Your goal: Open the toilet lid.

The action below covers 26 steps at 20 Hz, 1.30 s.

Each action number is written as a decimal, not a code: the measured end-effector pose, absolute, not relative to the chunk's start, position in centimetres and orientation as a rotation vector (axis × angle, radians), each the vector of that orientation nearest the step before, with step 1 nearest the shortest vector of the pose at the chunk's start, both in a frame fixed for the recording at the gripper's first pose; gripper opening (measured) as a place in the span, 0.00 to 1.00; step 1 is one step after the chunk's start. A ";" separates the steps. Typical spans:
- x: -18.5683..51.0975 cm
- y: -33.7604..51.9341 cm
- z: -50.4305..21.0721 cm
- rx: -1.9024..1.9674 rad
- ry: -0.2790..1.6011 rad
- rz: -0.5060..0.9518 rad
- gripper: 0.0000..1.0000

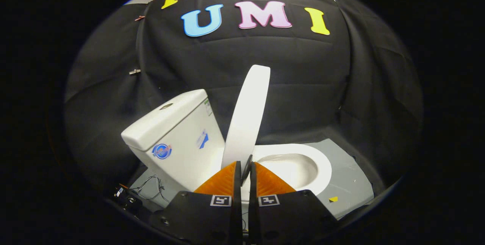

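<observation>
white plastic toilet lid [248,112] raised nearly upright, just right of white ceramic cistern [178,135]; gripper [245,171] fingers nearly pressed together, pinching lid's lower edge; white seat ring [322,161] right of lid, on grey floor panel [350,184]

**Inspector:** The gripper [246,166] ends in two wedge-shaped fingers [223,182] with finely ribbed faces, each seated in a matt black block [197,218].

**Clerk:** Markings?

**Inspector:** Each block carries one square black-and-white marker [220,200] at the finger's base, so the two sit side by side. Small round screws [164,221] are sunk into the outer corners of the blocks.

**Clerk:** And the fingers?

**Inspector:** They stand close together with a narrow slit between them. Whether they press on anything cannot be told.
</observation>
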<state>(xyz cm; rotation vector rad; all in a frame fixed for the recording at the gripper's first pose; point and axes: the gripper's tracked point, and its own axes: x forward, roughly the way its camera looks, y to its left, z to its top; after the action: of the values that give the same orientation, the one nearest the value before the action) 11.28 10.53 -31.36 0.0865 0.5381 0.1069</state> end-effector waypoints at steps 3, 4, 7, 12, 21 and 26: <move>11.6 13.5 -31.0 0.047 0.518 0.154 0.11; 11.6 14.3 -30.9 0.030 0.514 0.168 0.11; 11.7 16.3 -31.0 0.004 0.502 0.203 0.11; 11.7 19.0 -31.1 -0.036 0.491 0.246 0.11; 11.8 22.3 -31.6 -0.050 0.493 0.306 0.11; 11.9 23.3 -31.7 -0.056 0.492 0.321 0.11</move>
<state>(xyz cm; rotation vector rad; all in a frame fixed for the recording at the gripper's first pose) 11.87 23.29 -31.67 -0.0564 0.4917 0.3206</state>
